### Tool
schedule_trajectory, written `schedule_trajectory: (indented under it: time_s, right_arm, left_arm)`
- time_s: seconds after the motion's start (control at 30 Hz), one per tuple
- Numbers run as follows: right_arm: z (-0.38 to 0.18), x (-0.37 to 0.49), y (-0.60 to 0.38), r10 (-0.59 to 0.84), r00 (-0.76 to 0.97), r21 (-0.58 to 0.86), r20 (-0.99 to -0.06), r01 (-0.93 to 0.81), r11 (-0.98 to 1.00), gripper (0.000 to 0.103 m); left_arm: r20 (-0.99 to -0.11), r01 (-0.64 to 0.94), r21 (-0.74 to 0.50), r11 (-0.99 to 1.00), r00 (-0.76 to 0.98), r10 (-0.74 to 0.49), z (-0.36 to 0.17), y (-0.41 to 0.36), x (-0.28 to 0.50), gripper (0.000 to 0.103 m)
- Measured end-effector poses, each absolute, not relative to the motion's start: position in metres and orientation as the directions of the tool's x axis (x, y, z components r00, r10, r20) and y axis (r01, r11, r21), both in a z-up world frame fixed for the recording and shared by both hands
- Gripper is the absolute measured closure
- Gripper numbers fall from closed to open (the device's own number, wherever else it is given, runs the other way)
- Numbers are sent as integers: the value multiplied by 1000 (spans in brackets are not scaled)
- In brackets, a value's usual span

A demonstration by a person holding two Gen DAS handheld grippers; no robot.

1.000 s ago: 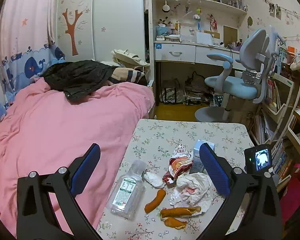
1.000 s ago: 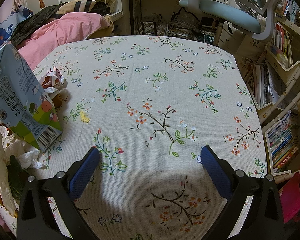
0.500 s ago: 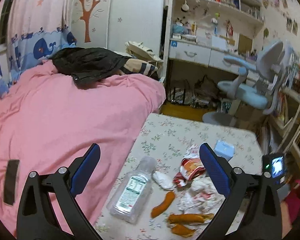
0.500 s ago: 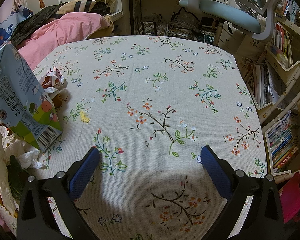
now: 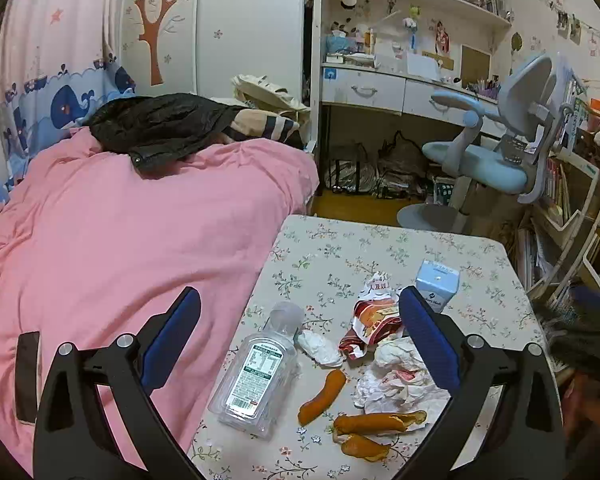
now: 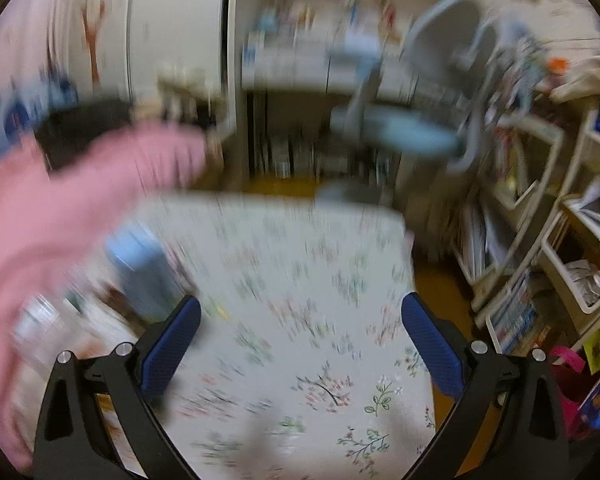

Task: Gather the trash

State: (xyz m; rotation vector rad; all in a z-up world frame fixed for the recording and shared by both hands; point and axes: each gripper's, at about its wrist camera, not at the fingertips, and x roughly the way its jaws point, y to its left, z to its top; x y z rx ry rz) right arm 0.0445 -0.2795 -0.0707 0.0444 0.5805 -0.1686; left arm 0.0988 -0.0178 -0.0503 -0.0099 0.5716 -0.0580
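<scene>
Trash lies on the floral table: a clear plastic bottle on its side, a small white tissue, a red-and-white wrapper, crumpled white paper, orange peel strips and a light-blue carton standing upright. My left gripper hangs open above the bottle and wrappers, holding nothing. The right wrist view is heavily blurred; my right gripper is open over bare tablecloth, with the blue carton to its left.
A pink-covered bed borders the table on the left, with a dark phone lying on it. A grey-blue desk chair stands beyond the table. Bookshelves line the right side. A person's dark hair shows at right.
The left gripper has drifted left and risen a little, showing more of the bed. The right gripper, still before, has swung up and back sharply, blurring its view.
</scene>
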Motion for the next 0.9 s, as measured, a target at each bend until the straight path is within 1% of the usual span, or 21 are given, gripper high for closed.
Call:
schedule_trajectory:
  time_s: [0.07,0.1,0.13,0.2,0.27,0.4,0.57,0.73,0.9]
  right_arm:
    - [-57,21,-272,-87,868,73,-489,139,988,6]
    - [-59,12,-269,-27,870,120,-493,99,988,6]
    - [-62,12,-267,1,864,140,-503,80,987,6]
    - [-66,12,-263,9,861,163,-508,86,983,6]
    - [-66,20,-254,18,863,156,-505,71,985,6]
    - [-65,21,-237,7,870,95,-493,46,994,6]
    - [-60,23,-233,5,884,88,-467,40,995,6]
    - [-59,25,-236,11,884,105,-467,42,994,6]
    - [-60,23,-230,2,887,72,-463,36,997,6]
  left_arm:
    - [-527,54,-23,998,848,-58,-47,-18,95,7]
    - [-525,59,-26,998,848,-64,-46,-18,94,7]
    - [-525,67,-32,997,848,-73,-46,-18,93,7]
    - [-526,83,-37,996,846,-90,-46,-20,90,7]
    - [-526,88,-31,996,846,-91,-47,-22,87,7]
    - [-529,94,-28,995,844,-95,-48,-23,87,7]
    - [-531,88,-27,996,843,-88,-47,-23,94,7]
    - [-530,89,-29,996,843,-91,-44,-23,96,7]
    - [-526,92,-25,995,845,-91,-44,-25,96,7]
